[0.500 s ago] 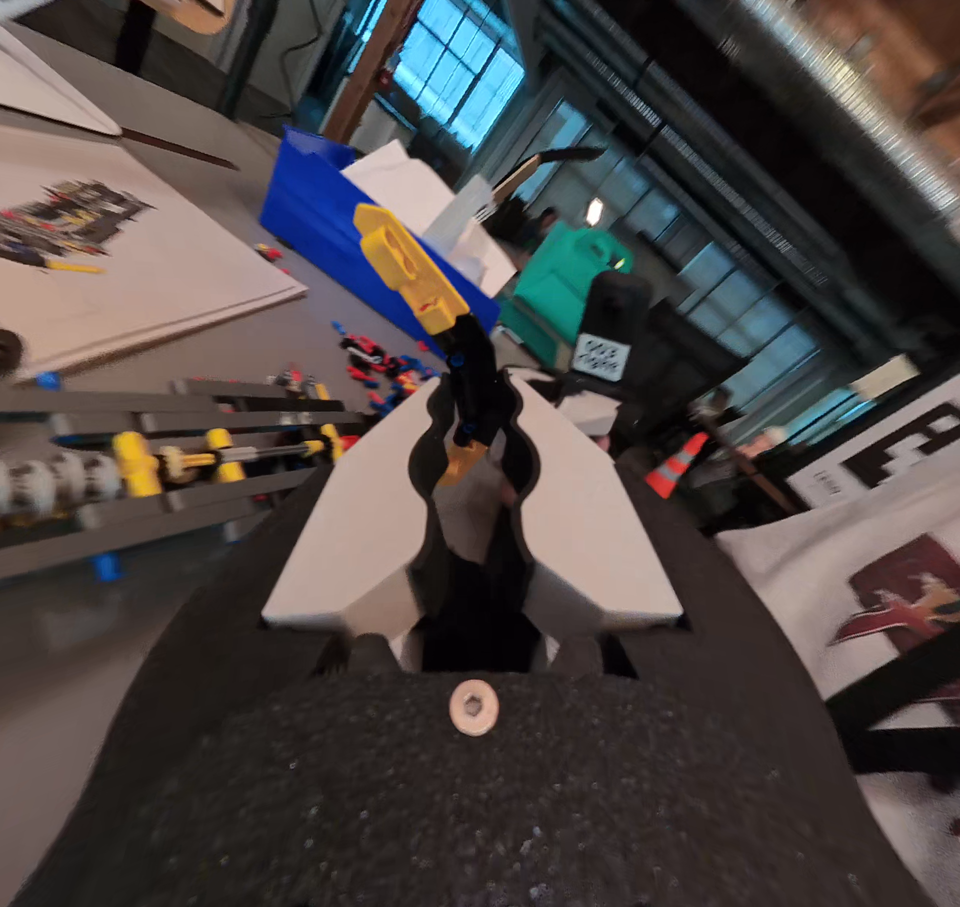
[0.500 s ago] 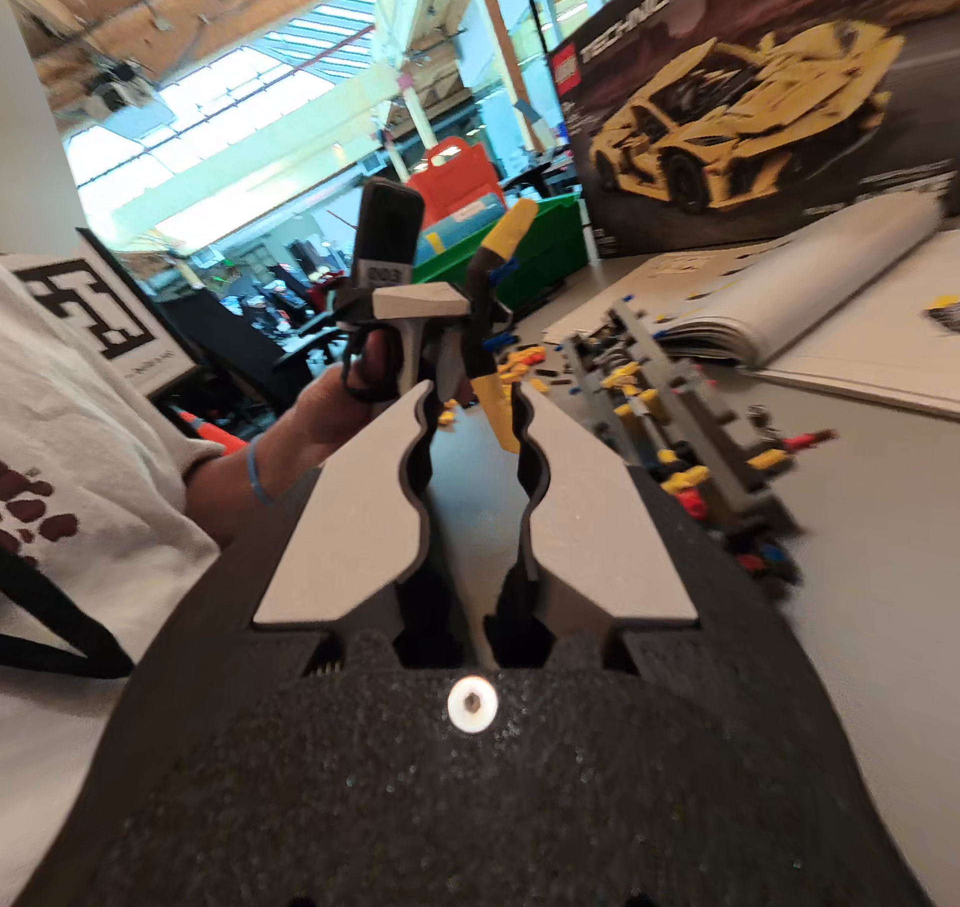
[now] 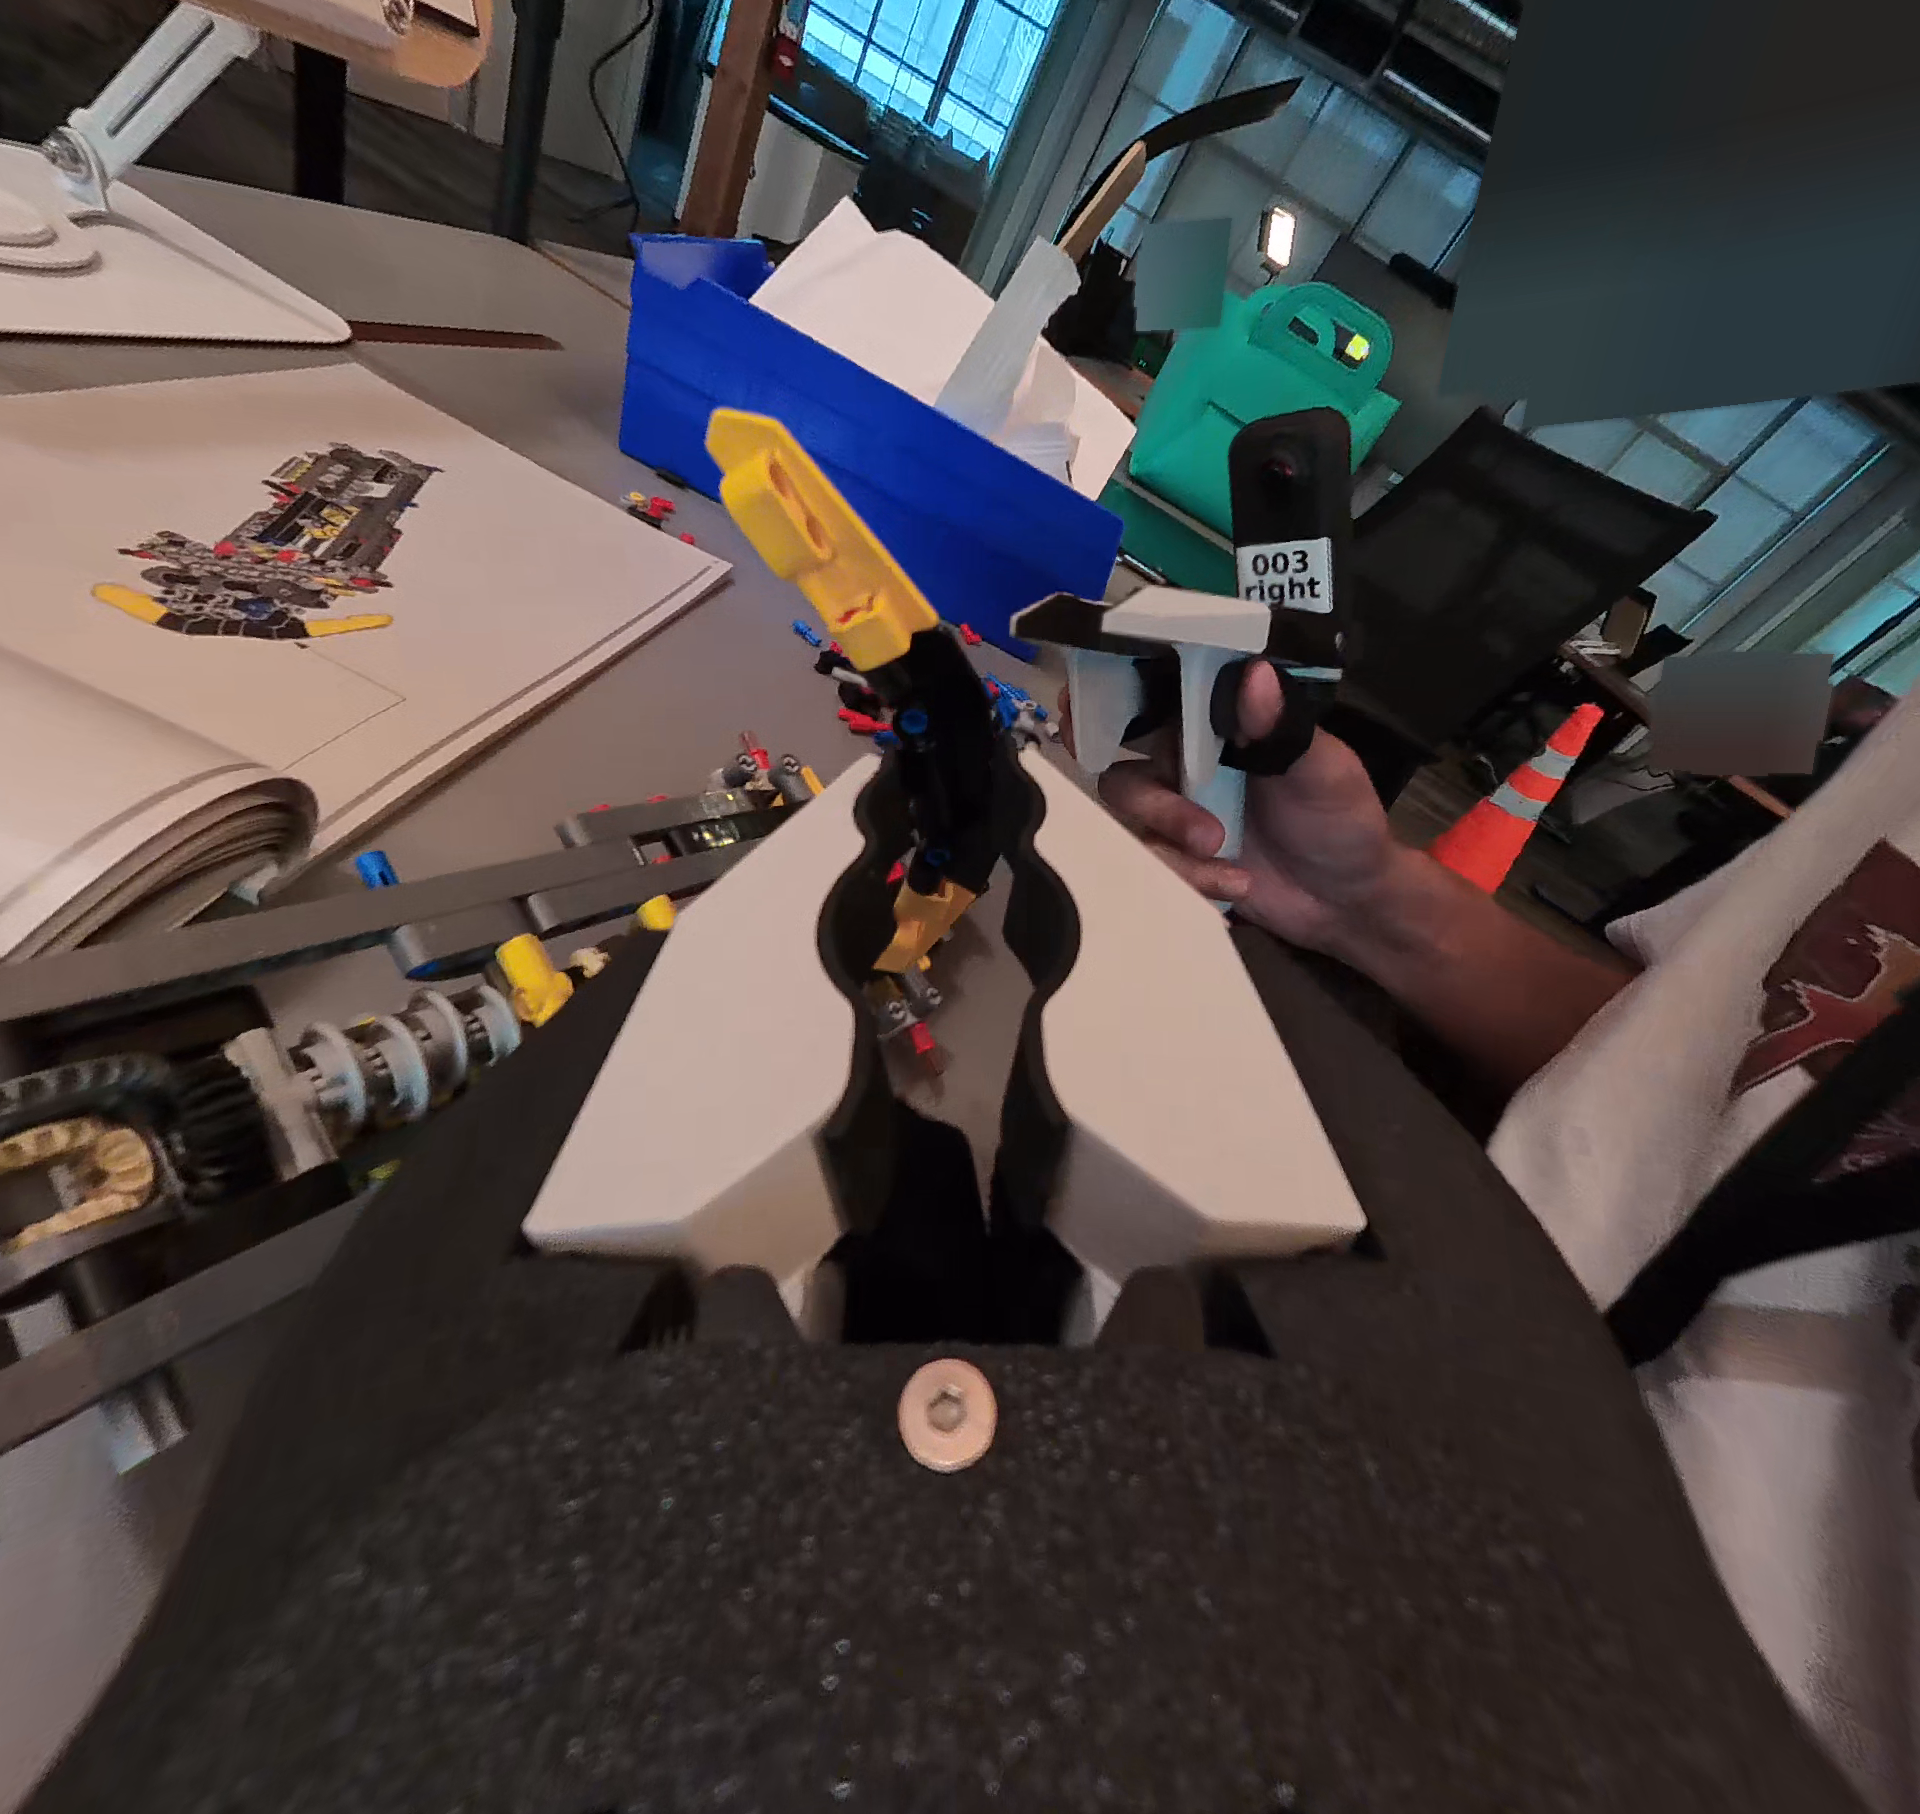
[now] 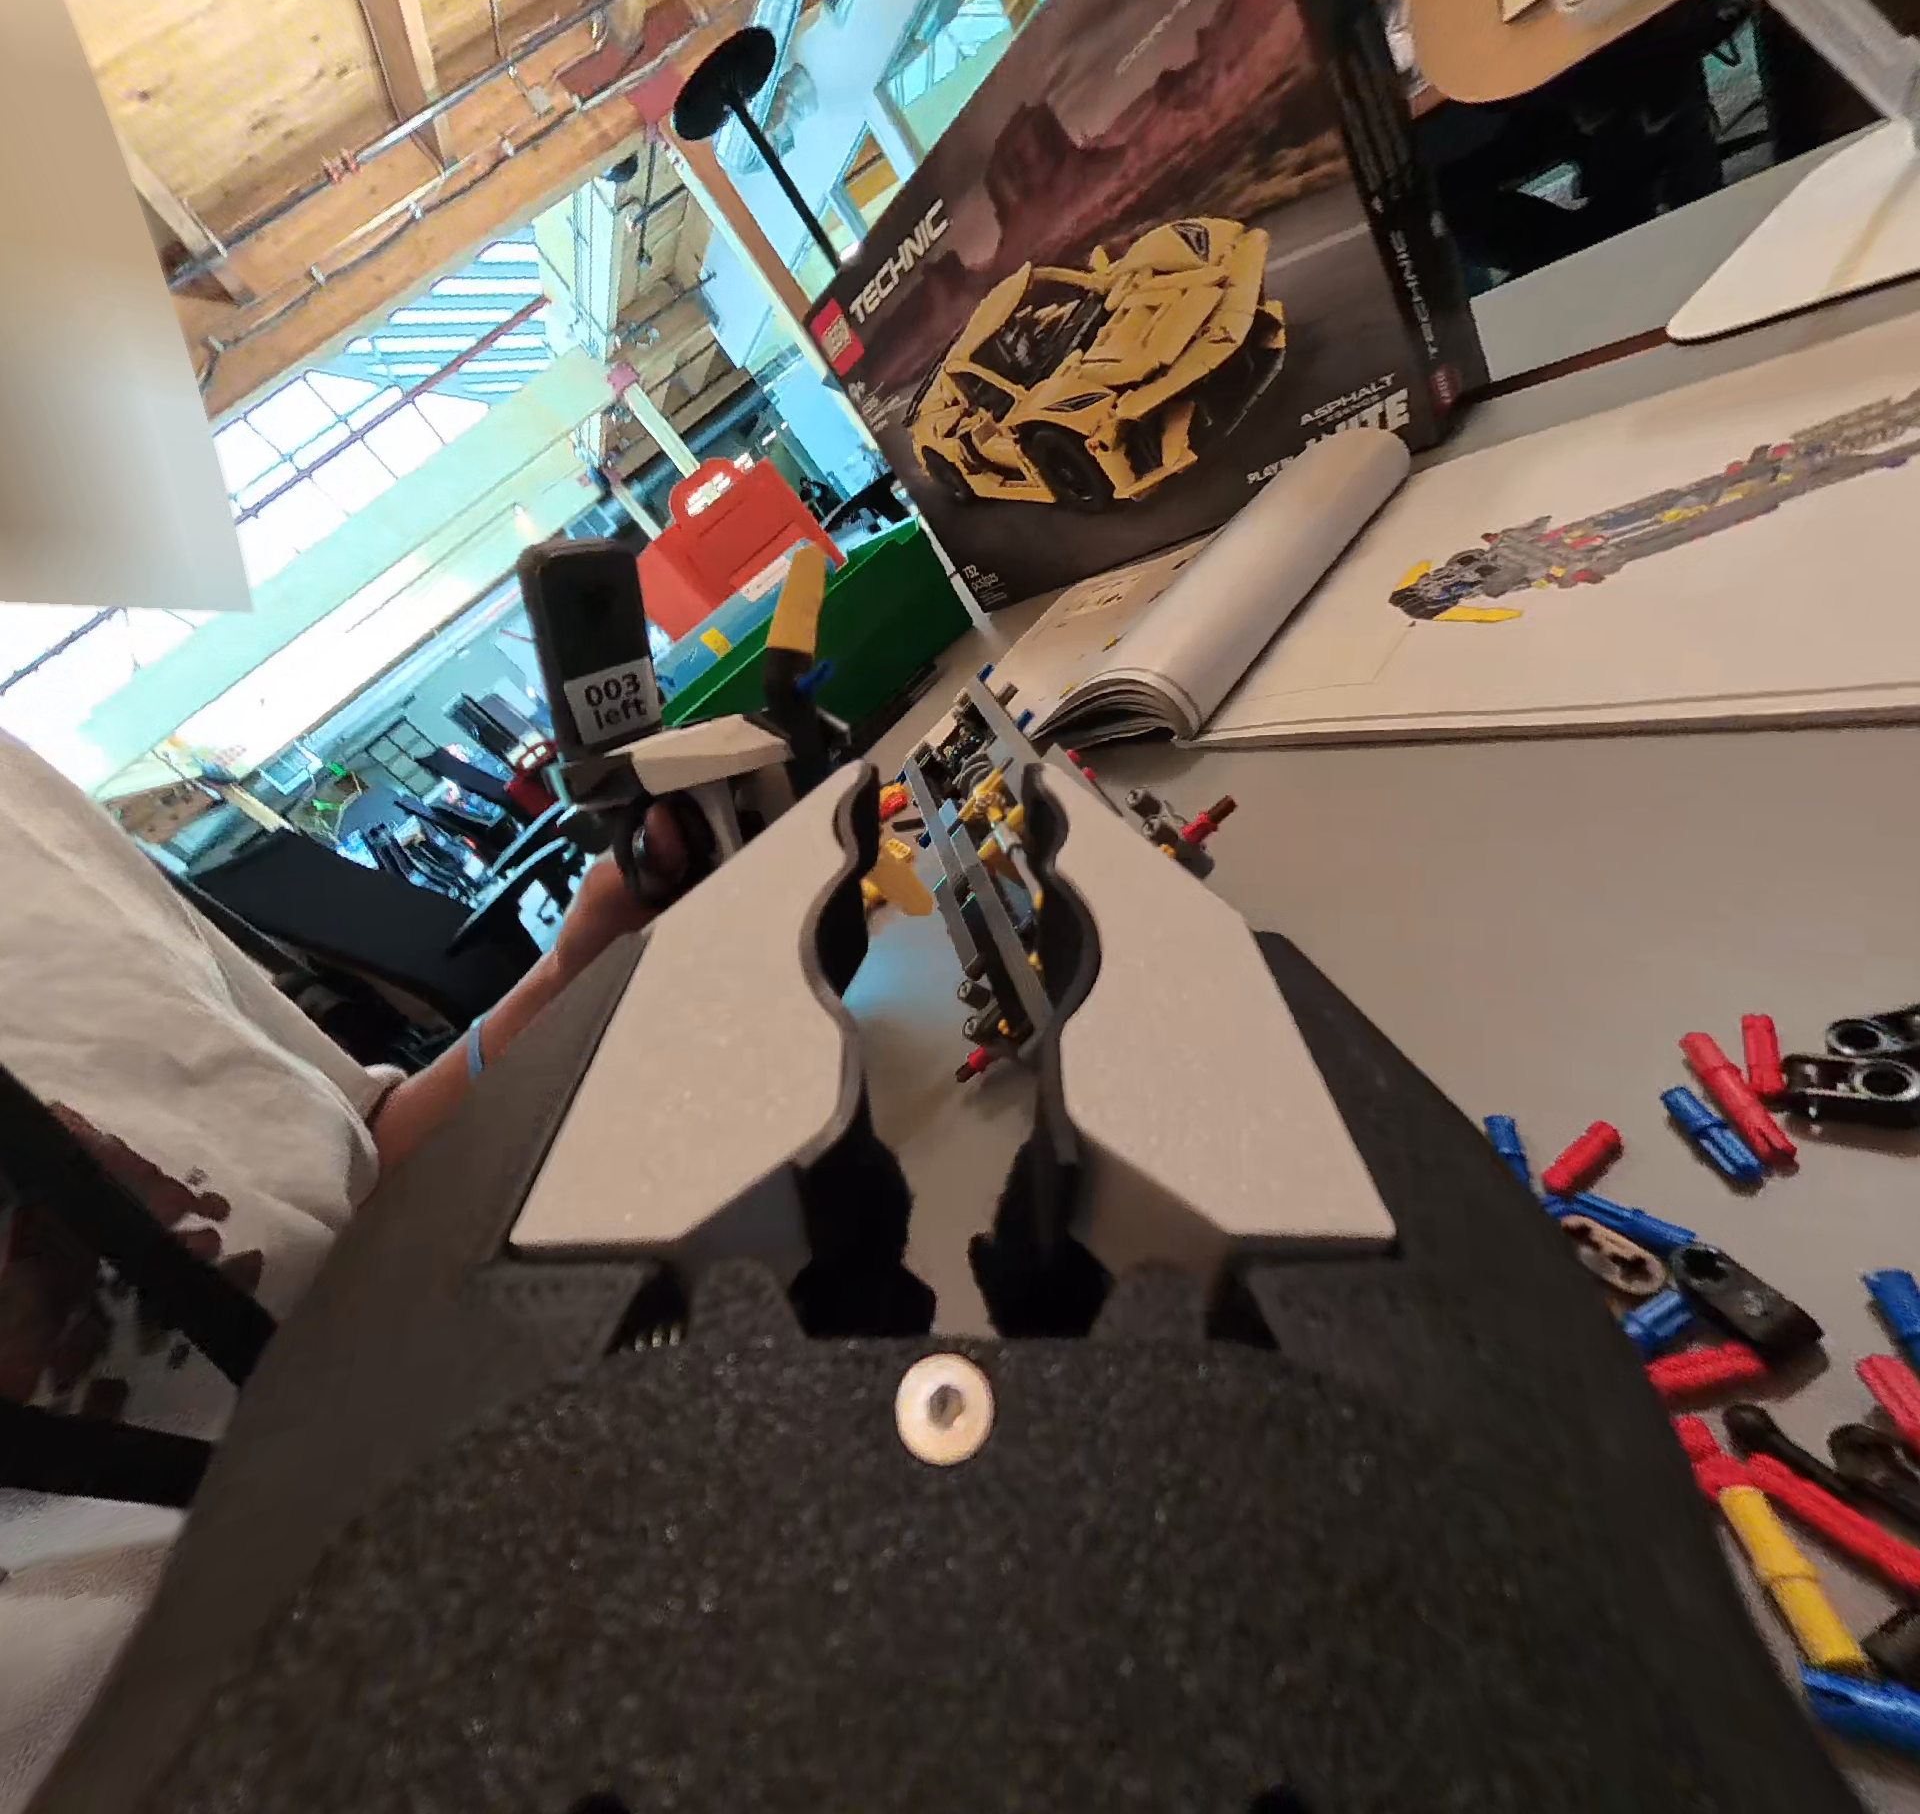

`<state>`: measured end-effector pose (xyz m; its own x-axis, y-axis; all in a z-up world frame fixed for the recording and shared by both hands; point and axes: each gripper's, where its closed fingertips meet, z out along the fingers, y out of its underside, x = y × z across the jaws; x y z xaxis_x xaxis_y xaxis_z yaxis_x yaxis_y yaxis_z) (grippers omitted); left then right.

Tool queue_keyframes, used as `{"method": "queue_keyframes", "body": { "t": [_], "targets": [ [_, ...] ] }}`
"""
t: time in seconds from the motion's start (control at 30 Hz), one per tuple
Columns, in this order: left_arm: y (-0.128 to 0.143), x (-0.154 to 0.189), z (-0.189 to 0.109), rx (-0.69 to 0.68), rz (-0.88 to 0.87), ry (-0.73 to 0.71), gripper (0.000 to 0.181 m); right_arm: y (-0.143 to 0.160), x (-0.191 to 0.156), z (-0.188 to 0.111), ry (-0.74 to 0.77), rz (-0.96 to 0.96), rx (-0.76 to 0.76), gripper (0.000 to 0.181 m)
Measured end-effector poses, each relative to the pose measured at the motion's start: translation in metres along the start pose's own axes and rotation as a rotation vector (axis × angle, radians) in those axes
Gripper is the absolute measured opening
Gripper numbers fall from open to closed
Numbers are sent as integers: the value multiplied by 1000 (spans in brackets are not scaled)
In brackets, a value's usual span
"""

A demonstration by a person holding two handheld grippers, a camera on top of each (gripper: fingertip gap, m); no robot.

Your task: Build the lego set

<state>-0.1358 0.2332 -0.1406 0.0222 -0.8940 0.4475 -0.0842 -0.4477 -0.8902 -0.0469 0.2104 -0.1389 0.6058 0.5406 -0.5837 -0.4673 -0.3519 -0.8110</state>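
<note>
Left wrist view shows the left claw pinching a black and yellow lego piece, held up off the bench so it can join the long grey car frame; the right claw is spread wide, holding nothing

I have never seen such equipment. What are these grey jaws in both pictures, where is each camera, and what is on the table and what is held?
These are two handheld grippers; a person squeezes one in each hand. Each picture comes from a camera mounted on one gripper, looking along its fingers. The left gripper is shut on a black and yellow lego piece, lifted above the grey table. The right gripper is open and empty. On the table lie the long half-built chassis, an open instruction book, loose red and blue pins, the set's box and a blue bin.
</note>
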Motion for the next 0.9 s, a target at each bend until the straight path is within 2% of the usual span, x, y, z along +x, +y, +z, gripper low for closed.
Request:
{"method": "queue_keyframes", "body": {
  "t": [0.13,0.27,0.37,0.6,0.9],
  "targets": [
    [3,-4,2,-13,3,-12,15,-4,26,-6,138,15,29,25],
    [3,-7,2,-10,-6,-17,15,-4,52,-13,362,-93,-3,30],
    [1,-9,0,2,-38,-7,14,-1,60,-15,431,-136,-36,32],
    [-3,-13,-3,32,-87,10,15,6,66,-11,460,-150,-83,37],
    [4,-15,1,-15,-48,-22,14,11,63,-6,418,-127,-100,36]
  ]
}}
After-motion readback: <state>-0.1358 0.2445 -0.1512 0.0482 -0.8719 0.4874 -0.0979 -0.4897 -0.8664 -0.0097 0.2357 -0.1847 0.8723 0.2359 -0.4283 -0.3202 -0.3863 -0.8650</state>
